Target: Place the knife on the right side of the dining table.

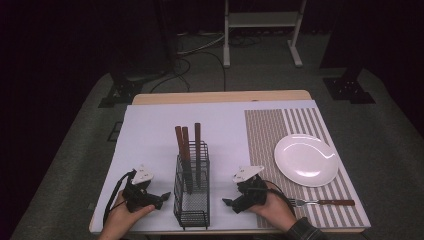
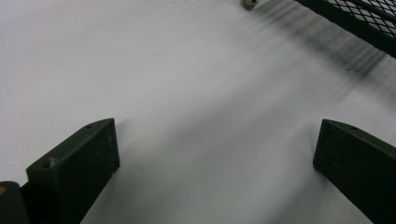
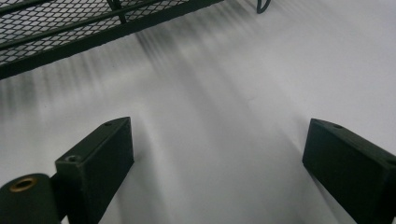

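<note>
Both my grippers sit low at the near edge of the table (image 1: 150, 112), one on each side of the black mesh cutlery holder (image 1: 192, 200). The left gripper (image 1: 162, 196) has its jaws spread apart with only bare white mat between them, and in the left gripper view the holder's mesh wall (image 2: 369, 18) sits off at the upper right. The right gripper (image 1: 227, 204) is the same story: jaws wide, nothing between them, holder mesh (image 3: 70, 28) at the upper left of its own view.

Just behind my right hand, a wooden-handled fork (image 1: 320, 202) lies flat on the striped placemat (image 1: 270, 135) near the table's near right corner, tines pointing toward me. Farther in, three wooden handles (image 1: 187, 145) stand upright in the holder. Beyond the fork, the white plate (image 1: 306, 160) rests on the placemat.

My read: setting the place is the job, so the next piece comes out of the holder. I'd bring the right gripper up over one handle, close near its top, and lift straight up so the others don't drag or tip the holder. The left could steady the holder's rim.
</note>
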Demonstrator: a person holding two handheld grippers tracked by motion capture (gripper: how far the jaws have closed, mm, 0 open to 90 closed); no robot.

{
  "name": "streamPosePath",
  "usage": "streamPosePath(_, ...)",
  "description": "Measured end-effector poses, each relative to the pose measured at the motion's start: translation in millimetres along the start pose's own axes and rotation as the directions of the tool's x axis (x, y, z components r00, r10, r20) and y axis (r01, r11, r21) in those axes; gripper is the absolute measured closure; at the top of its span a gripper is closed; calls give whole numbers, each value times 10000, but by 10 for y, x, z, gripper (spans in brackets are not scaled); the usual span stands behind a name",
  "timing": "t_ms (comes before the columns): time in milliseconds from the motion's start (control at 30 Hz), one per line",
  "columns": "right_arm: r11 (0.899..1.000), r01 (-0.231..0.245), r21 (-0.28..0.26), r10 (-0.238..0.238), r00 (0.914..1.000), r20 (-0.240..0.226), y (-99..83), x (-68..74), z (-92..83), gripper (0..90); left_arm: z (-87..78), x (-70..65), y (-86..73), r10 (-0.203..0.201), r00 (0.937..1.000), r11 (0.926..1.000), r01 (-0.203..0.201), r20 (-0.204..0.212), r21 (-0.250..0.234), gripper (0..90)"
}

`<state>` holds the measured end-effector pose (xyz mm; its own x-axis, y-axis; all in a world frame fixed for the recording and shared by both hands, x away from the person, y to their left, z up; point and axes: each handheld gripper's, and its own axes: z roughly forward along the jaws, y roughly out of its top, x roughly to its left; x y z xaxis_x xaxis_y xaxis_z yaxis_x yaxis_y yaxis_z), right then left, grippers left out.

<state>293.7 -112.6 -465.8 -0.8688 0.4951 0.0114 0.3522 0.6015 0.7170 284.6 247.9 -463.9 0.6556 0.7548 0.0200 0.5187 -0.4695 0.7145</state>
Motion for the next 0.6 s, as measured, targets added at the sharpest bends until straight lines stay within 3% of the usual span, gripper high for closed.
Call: streamPosePath(600, 9999, -133, 104, 133, 9999, -28, 27, -20, -7, 72, -2, 2, 1, 24, 10000, 10000, -24, 4, 22, 0)
